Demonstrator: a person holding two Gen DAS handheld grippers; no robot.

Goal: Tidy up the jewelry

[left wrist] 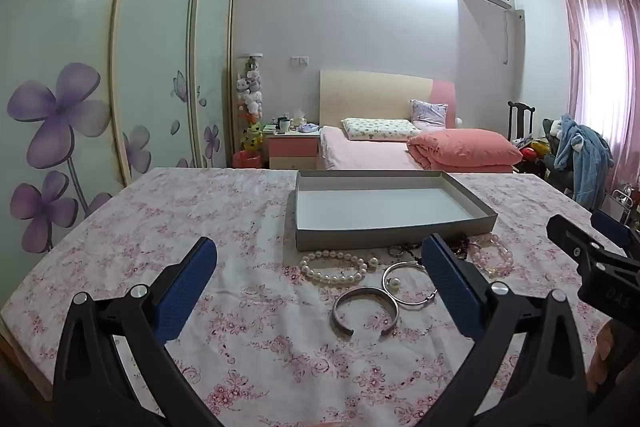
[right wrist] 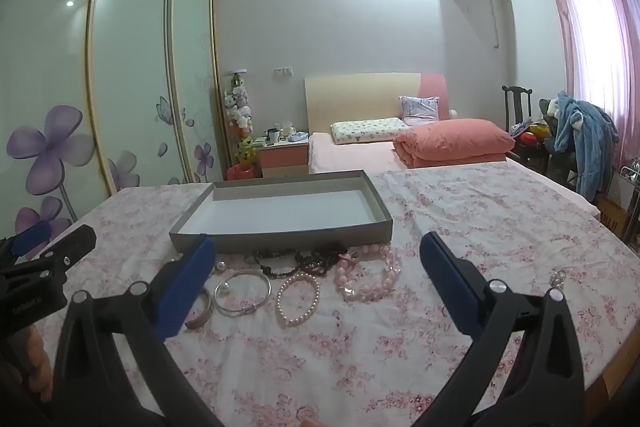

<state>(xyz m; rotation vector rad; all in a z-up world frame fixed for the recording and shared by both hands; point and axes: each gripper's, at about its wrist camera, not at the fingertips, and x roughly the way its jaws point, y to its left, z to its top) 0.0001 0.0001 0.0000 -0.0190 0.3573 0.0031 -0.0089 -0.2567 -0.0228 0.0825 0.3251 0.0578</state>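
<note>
A shallow grey box point(left wrist: 392, 237) point(right wrist: 280, 239) lies open and empty on the floral tablecloth. Jewelry lies in front of it: a white pearl bracelet point(left wrist: 338, 267) point(right wrist: 299, 301), an open silver cuff point(left wrist: 365, 311) point(right wrist: 202, 309), a thin silver bangle point(left wrist: 408, 283) point(right wrist: 242, 291), a pink bead bracelet point(left wrist: 494, 255) point(right wrist: 372, 273) and a dark bead strand point(right wrist: 304, 261). My left gripper point(left wrist: 320, 287) is open and empty above the cuff and bangle. My right gripper point(right wrist: 316, 283) is open and empty above the pearl and pink bracelets.
The table point(left wrist: 140, 227) is covered by a pink floral cloth. A small crystal piece point(right wrist: 558, 279) lies at the right. Beyond the table are a bed point(left wrist: 372, 151), a wardrobe point(left wrist: 80, 87) at left and a chair with clothes point(left wrist: 576, 151) at right.
</note>
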